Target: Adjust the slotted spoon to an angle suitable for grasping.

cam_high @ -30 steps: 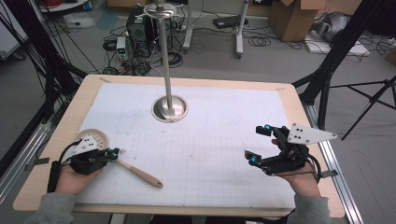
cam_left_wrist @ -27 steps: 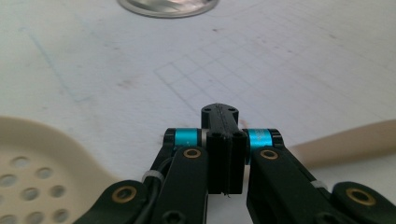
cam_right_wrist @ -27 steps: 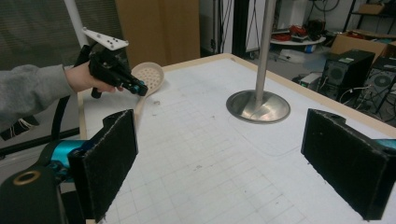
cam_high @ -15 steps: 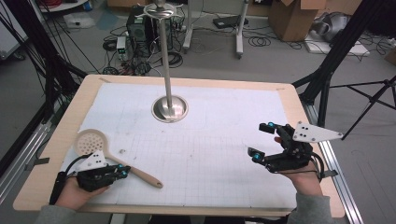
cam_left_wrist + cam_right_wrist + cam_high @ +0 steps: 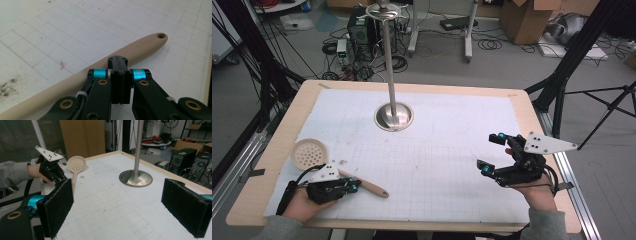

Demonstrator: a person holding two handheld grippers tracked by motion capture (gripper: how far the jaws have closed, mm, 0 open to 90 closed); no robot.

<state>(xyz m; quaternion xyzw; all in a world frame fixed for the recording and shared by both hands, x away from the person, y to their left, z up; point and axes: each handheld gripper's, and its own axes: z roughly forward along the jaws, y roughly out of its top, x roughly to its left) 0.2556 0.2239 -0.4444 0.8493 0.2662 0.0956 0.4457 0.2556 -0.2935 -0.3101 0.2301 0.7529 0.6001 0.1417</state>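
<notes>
— Spoon first: where does it lie?

— On the white gridded mat, near the table's front left corner as the high view has it. Its round bowl, full of small holes, points toward the left rim; the beige handle runs away toward the middle of the mat and ends in a small hanging hole (plain to see in the left gripper view).

— And the left gripper?

— It sits low over the middle of the handle. In its own view the left gripper's two black jaws are pressed flat together, nothing between them, and the handle passes just beyond their tips. Whether the tips touch the handle, I cannot tell.

— The right gripper?

— Held well apart from the spoon, over the mat's right side. Its jaws stand wide, both black pads bare, with empty mat between them. Looking along them, you can see the other hand, a grey sleeve and the spoon farther off.

— Anything else on the table?

— A metal stand: a round base at the far middle of the mat with a tall pole rising from it, well clear of both hands.
</notes>
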